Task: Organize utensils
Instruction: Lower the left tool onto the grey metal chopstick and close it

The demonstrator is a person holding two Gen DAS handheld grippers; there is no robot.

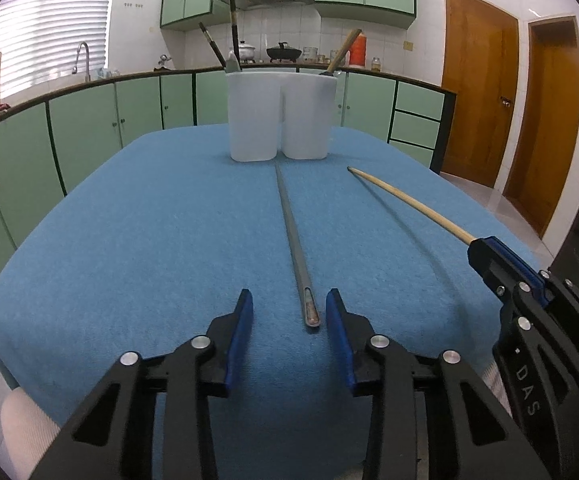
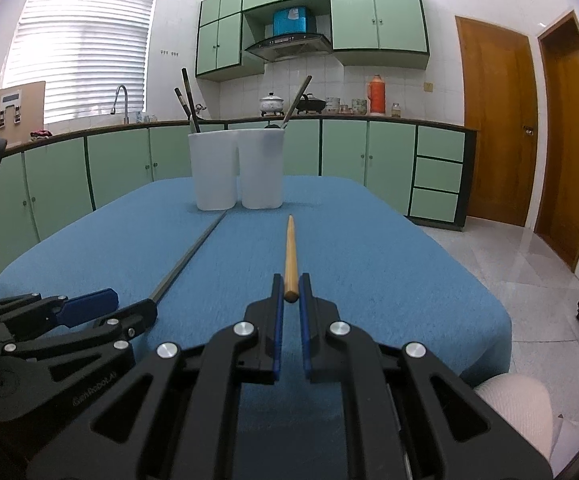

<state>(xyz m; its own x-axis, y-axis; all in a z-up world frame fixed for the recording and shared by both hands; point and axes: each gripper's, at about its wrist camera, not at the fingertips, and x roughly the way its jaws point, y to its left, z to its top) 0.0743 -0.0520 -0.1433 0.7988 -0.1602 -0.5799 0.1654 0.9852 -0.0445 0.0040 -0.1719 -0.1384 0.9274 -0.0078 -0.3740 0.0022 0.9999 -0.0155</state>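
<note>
A grey chopstick (image 1: 294,240) lies on the blue cloth (image 1: 149,240), its thick end between the fingertips of my open left gripper (image 1: 289,304), which does not touch it. My right gripper (image 2: 290,286) is shut on the thick end of a wooden chopstick (image 2: 290,252) and holds it pointing at the holder; both show in the left wrist view too, the chopstick (image 1: 405,204) and the gripper (image 1: 474,249). A white two-compartment utensil holder (image 1: 281,116) stands at the far end of the table with several dark-handled utensils (image 1: 213,46) and one wooden-handled utensil (image 1: 343,52) in it.
The table's blue cloth (image 2: 389,264) drops off at the right edge to a tiled floor (image 2: 529,280). Green kitchen cabinets (image 2: 121,160) run behind the table. Wooden doors (image 2: 493,120) stand at the right. The grey chopstick (image 2: 187,258) and left gripper (image 2: 121,304) show at the left.
</note>
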